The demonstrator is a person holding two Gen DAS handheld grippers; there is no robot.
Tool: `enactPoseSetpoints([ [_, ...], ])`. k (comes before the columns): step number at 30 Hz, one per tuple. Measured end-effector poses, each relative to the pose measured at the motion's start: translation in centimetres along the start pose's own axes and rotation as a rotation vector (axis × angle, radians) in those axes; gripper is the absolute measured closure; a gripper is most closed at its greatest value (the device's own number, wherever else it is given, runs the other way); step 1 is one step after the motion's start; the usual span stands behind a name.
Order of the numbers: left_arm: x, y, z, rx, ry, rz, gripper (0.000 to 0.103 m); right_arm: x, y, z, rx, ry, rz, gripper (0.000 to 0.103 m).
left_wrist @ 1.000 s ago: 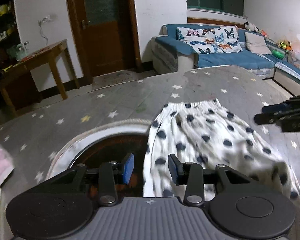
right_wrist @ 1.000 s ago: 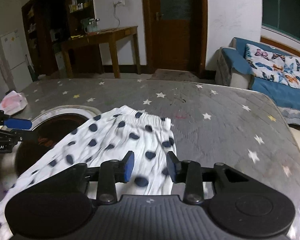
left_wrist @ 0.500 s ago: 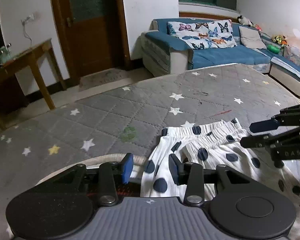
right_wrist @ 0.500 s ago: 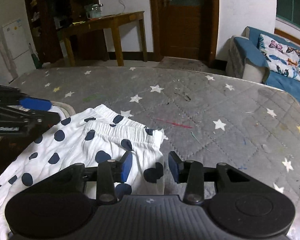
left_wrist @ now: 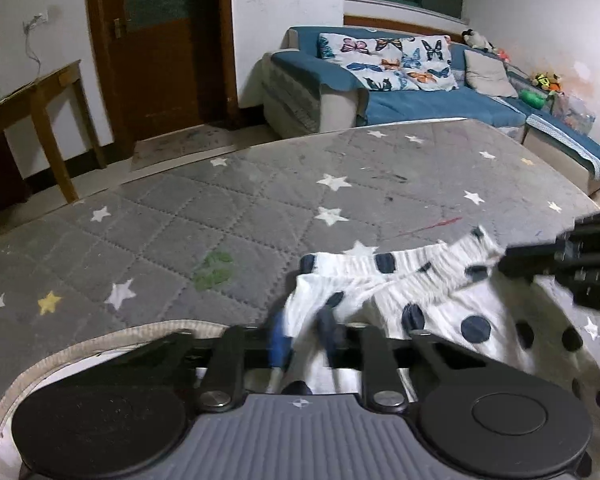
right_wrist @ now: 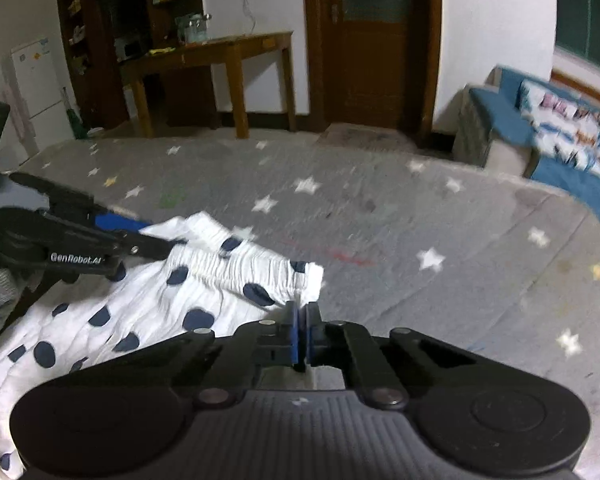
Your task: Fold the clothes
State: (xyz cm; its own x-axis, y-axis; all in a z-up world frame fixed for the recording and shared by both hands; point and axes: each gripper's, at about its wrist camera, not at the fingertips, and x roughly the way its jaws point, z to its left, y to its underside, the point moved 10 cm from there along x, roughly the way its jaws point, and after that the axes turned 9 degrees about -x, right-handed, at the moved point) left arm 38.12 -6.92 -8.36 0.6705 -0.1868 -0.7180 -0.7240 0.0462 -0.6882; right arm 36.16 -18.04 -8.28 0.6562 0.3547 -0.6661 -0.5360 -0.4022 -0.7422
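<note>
I see my left gripper (left_wrist: 302, 334) closing on the polka-dot garment's (left_wrist: 432, 300) waistband corner; my right gripper (right_wrist: 301, 322) is clamped fully on the opposite corner, over the star-patterned mat (left_wrist: 228, 216).

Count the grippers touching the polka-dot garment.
2: left gripper, jaws closing on cloth at the polka-dot garment's left waistband corner; right gripper shut on the right corner.

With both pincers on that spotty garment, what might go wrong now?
The right gripper pinches only the very corner of the polka-dot garment, so the cloth may slip out on lifting. The left gripper is closing on bunched fabric, so it may catch several layers and spoil the fold.
</note>
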Motion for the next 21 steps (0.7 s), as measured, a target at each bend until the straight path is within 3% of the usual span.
enactPoseSetpoints([
  [2,-0.2,-0.2,0.4,0.002,-0.030,-0.010,0.097,-0.8,-0.2,-1.0,-0.001,0.043,-0.006,0.101],
  [8,-1.0,-0.9,3.5,-0.042,-0.149,-0.043,0.098,-2.0,1.5,-6.2,0.035,0.212,0.037,0.101],
  [12,-1.1,-0.7,6.6,-0.085,-0.206,-0.027,0.097,-1.8,3.9,-9.4,0.082,0.300,0.114,0.096],
  [14,-1.2,-0.8,7.8,-0.099,-0.236,-0.020,0.092,-2.3,4.2,-10.2,0.088,0.330,0.110,0.092],
  [19,-2.4,-2.0,8.0,-0.093,-0.263,-0.065,0.090,-3.3,2.3,-9.0,0.046,0.282,0.042,0.086],
  [21,-3.1,-2.7,6.9,-0.070,-0.252,-0.102,0.090,-2.8,1.8,-7.8,0.035,0.214,0.039,0.084],
])
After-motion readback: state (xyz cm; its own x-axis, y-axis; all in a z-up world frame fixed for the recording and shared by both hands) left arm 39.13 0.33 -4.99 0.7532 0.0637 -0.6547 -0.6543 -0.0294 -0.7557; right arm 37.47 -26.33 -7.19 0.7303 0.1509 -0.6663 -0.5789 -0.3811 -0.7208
